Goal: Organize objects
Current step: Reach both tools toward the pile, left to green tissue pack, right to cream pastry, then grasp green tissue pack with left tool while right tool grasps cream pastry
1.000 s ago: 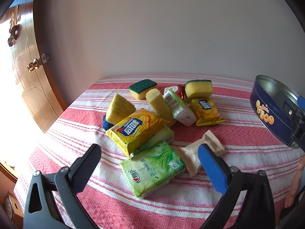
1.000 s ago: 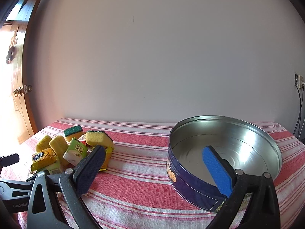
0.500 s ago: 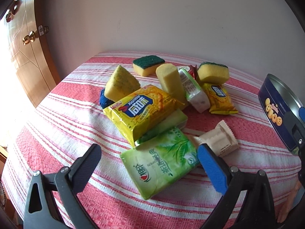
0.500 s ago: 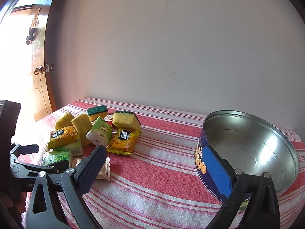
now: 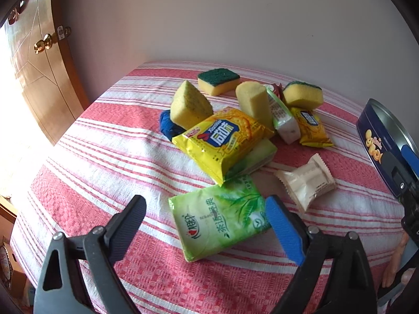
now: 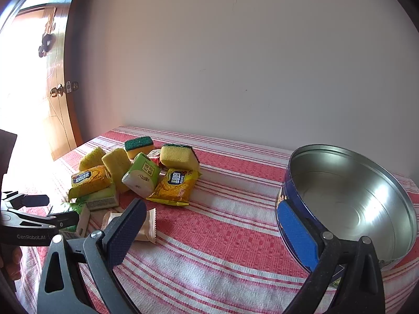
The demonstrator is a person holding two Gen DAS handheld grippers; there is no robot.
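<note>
A pile of snack packets and sponges lies on a red-and-white striped cloth (image 5: 104,157). Nearest is a green tissue pack (image 5: 220,219), lying between the open fingers of my left gripper (image 5: 207,217), which hovers just above it. Behind it are a big yellow cracker bag (image 5: 222,138), a white wrapped snack (image 5: 306,183), a small yellow packet (image 5: 311,128) and several yellow sponges (image 5: 189,104). My right gripper (image 6: 212,225) is open and empty, its right finger (image 6: 296,233) next to the wall of an empty blue round tin (image 6: 351,201). The pile (image 6: 136,175) lies to its left.
A wooden door with a brass knob (image 5: 43,43) stands at the left beyond the table edge. A plain wall runs behind the table. The tin shows at the right edge of the left wrist view (image 5: 374,141), with the right gripper's body in front of it.
My left gripper has come forward and down, so the green tissue pack now sits between its fingers. My right gripper has swung left, and the tin has shifted to the right of its view.
</note>
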